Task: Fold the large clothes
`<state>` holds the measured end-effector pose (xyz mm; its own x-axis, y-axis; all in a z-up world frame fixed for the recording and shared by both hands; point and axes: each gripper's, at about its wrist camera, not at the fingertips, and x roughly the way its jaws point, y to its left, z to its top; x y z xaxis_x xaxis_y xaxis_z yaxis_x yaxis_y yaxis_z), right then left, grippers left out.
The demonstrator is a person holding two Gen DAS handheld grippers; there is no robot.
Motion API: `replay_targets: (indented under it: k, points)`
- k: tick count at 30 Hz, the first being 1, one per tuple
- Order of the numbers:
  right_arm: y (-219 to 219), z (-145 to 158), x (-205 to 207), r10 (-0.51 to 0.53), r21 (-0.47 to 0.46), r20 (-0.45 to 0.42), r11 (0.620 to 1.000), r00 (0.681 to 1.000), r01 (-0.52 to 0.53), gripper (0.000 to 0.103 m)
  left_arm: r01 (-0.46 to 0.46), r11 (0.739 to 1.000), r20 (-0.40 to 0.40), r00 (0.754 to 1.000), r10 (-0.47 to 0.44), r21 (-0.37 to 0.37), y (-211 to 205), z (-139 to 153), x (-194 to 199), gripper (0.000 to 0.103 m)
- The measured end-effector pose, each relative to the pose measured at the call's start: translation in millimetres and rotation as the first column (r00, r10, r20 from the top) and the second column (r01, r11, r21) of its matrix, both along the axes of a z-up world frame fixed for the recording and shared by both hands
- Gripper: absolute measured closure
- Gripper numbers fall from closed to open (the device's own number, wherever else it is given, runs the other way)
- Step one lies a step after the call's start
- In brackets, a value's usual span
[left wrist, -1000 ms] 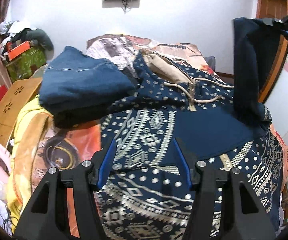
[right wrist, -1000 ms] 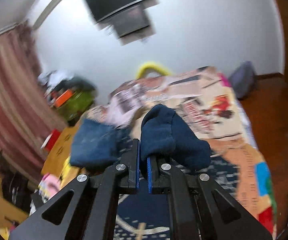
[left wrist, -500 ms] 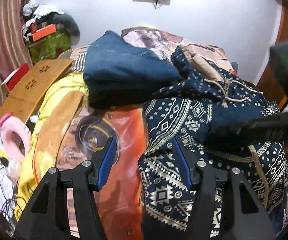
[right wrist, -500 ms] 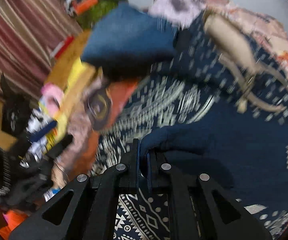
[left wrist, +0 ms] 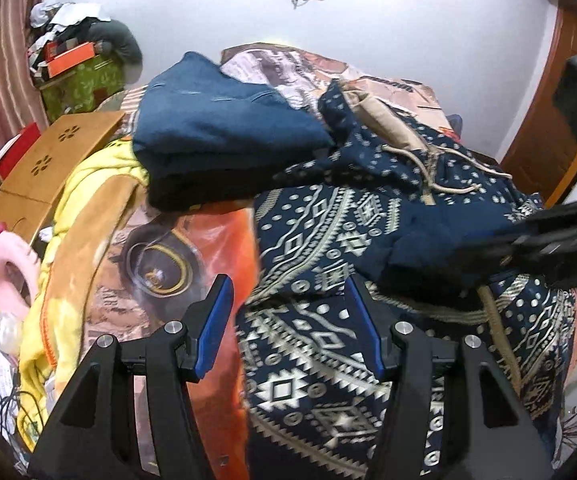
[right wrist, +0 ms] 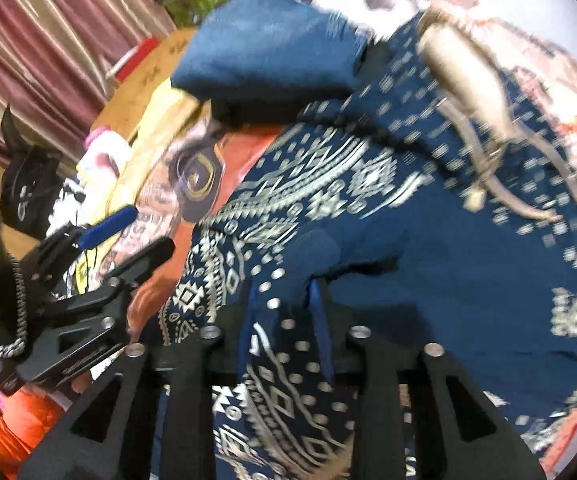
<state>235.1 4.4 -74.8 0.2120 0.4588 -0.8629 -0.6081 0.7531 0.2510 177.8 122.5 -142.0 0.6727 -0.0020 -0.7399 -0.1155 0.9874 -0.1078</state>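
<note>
On the printed bedspread (left wrist: 160, 264), a patterned hoodie (left wrist: 328, 360) lies below white wall (left wrist: 408, 32).

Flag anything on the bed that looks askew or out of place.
The patterned hoodie lies rumpled, not flat: its hood is bunched against the folded blue clothes, and a plain navy sleeve is flopped across its chest. The yellow blanket slumps off the bed's side.
</note>
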Motion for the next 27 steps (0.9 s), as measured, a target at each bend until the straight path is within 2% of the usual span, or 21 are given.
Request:
replay_targets:
  k: [2,5,9,14,20,25,27]
  points:
    - [-19.7,12.9,3.2,-0.051,0.025,0.047,0.998,0.998,0.049,0.062,0.018,1.000,0.000,1.000,-0.018,-0.001,-7.5,2.0,5.9,0.046]
    - [-51.5,29.1,9.6,-0.138,0.025,0.141,0.990,0.980,0.135,0.059,0.058,0.998,-0.001,0.998,-0.058,0.007,-24.8,5.0,15.7,0.046]
    - [-102.3,41.3,19.7,-0.258,0.009,0.236,0.965,0.937,0.264,0.056,0.132,0.991,-0.004,0.991,-0.132,0.028,-52.0,8.2,26.7,0.046]
    - [-166.7,39.5,36.5,-0.395,-0.034,0.270,0.907,0.878,0.419,0.056,0.219,0.975,-0.038,0.975,-0.218,0.032,-82.2,4.0,47.2,0.046]
    - [-235.8,25.2,51.2,-0.529,-0.021,0.197,0.839,0.825,0.543,0.056,0.260,0.965,-0.164,0.954,-0.250,0.042,-101.4,-27.5,83.6,0.046]
    - [-263.6,0.1,60.9,-0.588,0.011,0.061,0.808,0.806,0.589,0.056,0.239,0.971,-0.210,0.950,-0.231,0.013,-97.8,-42.1,104.1,0.065]
    - [-264.3,-7.7,63.4,-0.589,0.020,0.021,0.808,0.808,0.589,0.056,0.230,0.973,-0.200,0.954,-0.223,0.015,-94.6,-40.2,108.4,0.079]
